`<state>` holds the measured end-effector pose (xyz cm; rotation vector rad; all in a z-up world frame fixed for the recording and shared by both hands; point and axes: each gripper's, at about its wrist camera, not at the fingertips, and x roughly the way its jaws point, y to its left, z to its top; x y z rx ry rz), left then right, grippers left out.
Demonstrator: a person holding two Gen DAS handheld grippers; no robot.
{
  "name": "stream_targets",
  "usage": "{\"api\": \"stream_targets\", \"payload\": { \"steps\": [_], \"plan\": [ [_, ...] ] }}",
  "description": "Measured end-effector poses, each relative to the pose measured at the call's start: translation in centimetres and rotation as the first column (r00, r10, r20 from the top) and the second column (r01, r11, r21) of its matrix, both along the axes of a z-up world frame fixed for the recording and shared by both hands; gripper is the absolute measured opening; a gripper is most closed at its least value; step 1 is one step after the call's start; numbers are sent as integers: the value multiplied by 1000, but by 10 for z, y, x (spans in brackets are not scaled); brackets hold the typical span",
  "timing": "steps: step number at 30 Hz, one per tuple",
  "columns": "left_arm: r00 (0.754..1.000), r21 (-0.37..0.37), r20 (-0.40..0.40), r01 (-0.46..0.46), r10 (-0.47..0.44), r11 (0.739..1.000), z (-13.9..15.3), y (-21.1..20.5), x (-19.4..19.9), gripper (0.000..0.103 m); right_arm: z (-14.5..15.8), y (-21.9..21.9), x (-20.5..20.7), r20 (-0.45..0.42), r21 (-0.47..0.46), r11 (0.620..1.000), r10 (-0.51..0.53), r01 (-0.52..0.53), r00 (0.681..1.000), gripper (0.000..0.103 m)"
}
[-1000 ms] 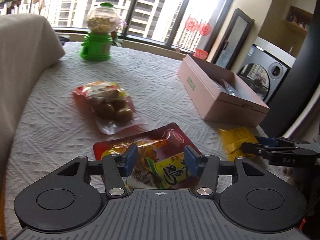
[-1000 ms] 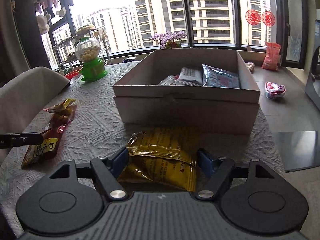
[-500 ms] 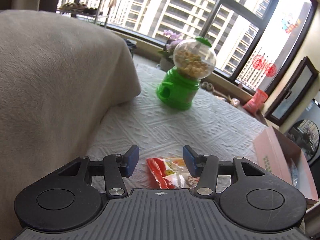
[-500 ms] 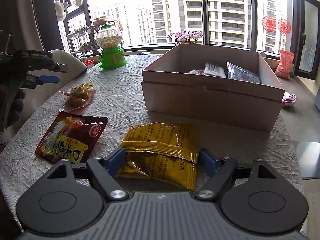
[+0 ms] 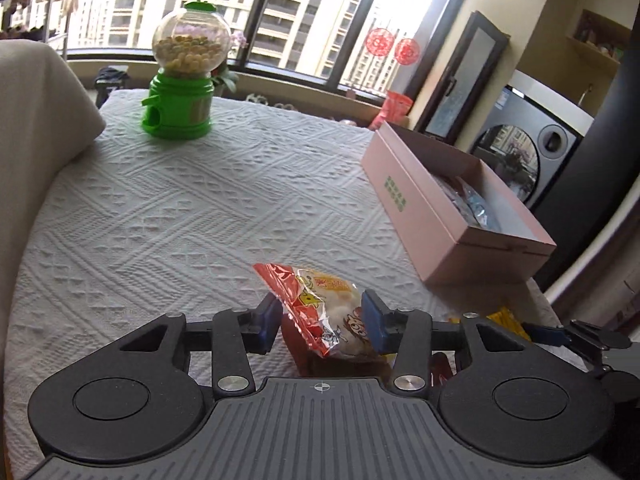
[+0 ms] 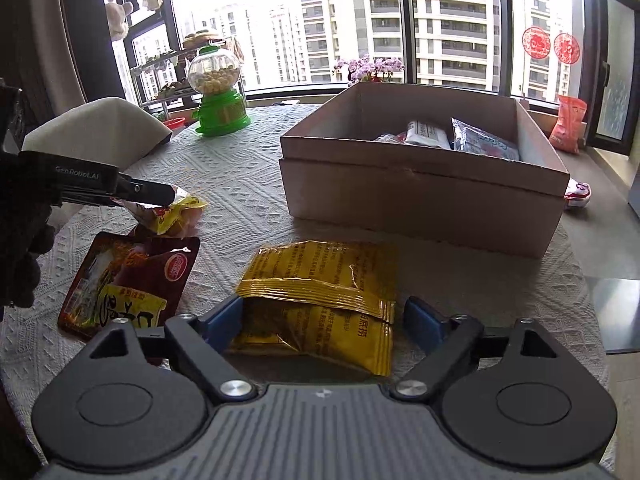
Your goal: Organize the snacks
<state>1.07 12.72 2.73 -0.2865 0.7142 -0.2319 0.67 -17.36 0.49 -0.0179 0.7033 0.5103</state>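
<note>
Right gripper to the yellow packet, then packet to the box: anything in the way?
Nothing visible. The right gripper already straddles the yellow packet, jaws open, no contact shown. Only bare tablecloth lies between it and the box, whose near wall it must clear. The left gripper is off to the side.

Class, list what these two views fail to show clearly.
- Cardboard box contents: near wall hides most, right wrist view.
- Red pouch lower corner: right gripper body covers it.
- Yellow packet: mostly behind the left gripper, left wrist view.
</note>
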Motion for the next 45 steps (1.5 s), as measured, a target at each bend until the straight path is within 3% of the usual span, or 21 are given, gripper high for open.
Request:
{"api": "stream_targets", "payload": {
  "steps": [3, 6, 8, 10, 13, 17, 21, 23, 29, 36, 41, 45],
  "plan": [
    [1000, -49, 12, 5, -4, 999, 5, 4, -7, 27, 0, 1, 1, -1, -4, 1000, 2, -2, 1000, 88],
    [999, -103, 14, 43, -41, 994, 6, 3, -7, 23, 0, 1, 0, 0, -6, 1000, 3, -3, 1000, 89],
    [998, -93, 4, 67, -67, 993, 3, -4, 2, 23, 0, 1, 0, -2, -5, 1000, 7, -7, 1000, 91],
    [997, -38, -20, 79, -80, 996, -3, -16, 11, 24, 0, 2, 1, -5, -4, 1000, 10, -10, 1000, 92],
    [994, 55, -57, 101, -98, 993, -14, -39, 22, 38, 0, 2, 1, -3, -9, 1000, 10, -10, 1000, 92],
    [993, 154, -37, 116, -112, 981, -15, -63, 29, 38, -1, 3, 1, -5, -7, 1000, 13, -13, 1000, 94],
    [994, 148, -5, 109, -110, 983, -7, -70, 30, 37, -1, 6, 2, -8, -19, 999, 29, -29, 1000, 98],
    [995, 179, 5, 95, -98, 979, -3, -70, 28, 37, -1, 6, 2, -8, -23, 999, 30, -30, 1000, 98],
    [995, 192, -56, 94, -84, 977, -12, -52, 13, 43, -1, 6, 1, -10, -32, 998, 47, -47, 999, 98],
    [997, 191, -46, -50, 59, 980, -10, -8, -6, 39, -2, 14, 3, -25, -85, 992, 94, -95, 995, 103],
    [998, 93, -45, -40, 44, 995, -7, 7, -6, 39, -2, 20, 3, -19, -118, 985, 126, -127, 992, 103],
    [999, 141, -39, 3, 3, 990, -6, -2, -10, 39, -2, 20, 3, -18, -114, 985, 125, -126, 992, 103]
  ]
}}
